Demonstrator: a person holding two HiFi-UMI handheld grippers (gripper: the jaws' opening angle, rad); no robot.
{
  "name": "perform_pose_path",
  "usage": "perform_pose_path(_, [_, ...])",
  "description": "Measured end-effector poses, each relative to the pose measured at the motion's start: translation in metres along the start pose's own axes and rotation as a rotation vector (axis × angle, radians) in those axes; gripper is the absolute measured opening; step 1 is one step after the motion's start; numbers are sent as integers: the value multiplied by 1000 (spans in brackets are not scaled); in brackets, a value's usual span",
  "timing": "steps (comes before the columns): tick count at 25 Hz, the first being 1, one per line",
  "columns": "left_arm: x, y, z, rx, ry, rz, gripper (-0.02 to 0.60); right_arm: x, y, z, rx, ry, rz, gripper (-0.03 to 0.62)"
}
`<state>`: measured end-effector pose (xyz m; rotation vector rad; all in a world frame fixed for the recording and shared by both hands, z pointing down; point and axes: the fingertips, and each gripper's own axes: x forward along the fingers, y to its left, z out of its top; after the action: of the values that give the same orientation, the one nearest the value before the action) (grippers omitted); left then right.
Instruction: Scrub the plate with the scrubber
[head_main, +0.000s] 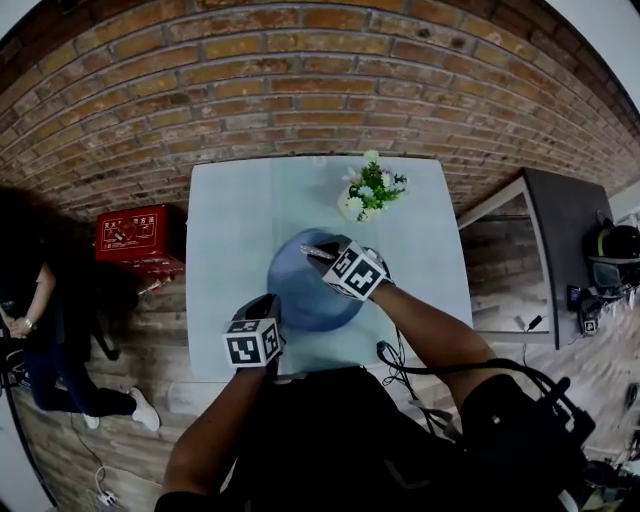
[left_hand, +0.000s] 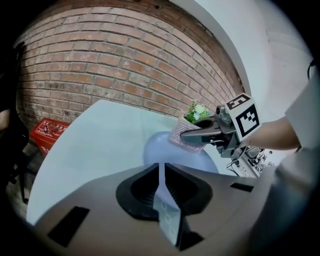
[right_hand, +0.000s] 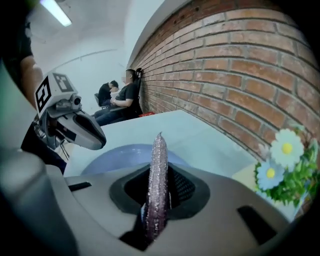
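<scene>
Scrubber (right_hand: 159, 155), a soft, light, glittery pad likely to squash under pressure, stands edge-on clamped in the right gripper (right_hand: 157, 196) over the blue plate (head_main: 300, 295) at the table's (head_main: 230, 215) near middle, whose stiff, probably slick near-left rim the left gripper (left_hand: 161, 189) pinches tight.

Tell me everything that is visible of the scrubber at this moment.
The scrubber is a flat, glittery pad, silver with a pink tint, like woven metallic thread. The right claw is shut on it, so it stands on edge between the jaws with its free end sticking forward. It hangs over the blue plate; whether it touches the plate is unclear.
</scene>
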<state>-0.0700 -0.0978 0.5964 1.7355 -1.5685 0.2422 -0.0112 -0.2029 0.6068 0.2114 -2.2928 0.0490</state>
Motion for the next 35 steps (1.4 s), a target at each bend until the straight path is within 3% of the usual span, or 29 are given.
perform_pose_path(4, [7,9,1,-10,7,43,47,2,-5,-4,-176,26,-5,67])
perform_pose_path(8, [10,8,6,1,-29,25,48,9,-7,-21,-404,95,-26,67])
perform_pose_path(10, [11,10,5,16,-35,42,48,11,-5,-28,-437,112,-18,67])
perform_pose_path(14, [17,11,-6,29,17,58,87,15,3,-40,-370,162,25,67])
perform_pose_path(20, [21,27,-12,41,62,110,87,17,5,-48,-275,200,18,67])
perform_pose_path(27, [28,25,-20,35,122,58,94,14,7,-56,-165,233,-3,69])
perform_pose_path(35, [33,25,-23,67,145,66,95,3,14,-68,19,257,-16,71])
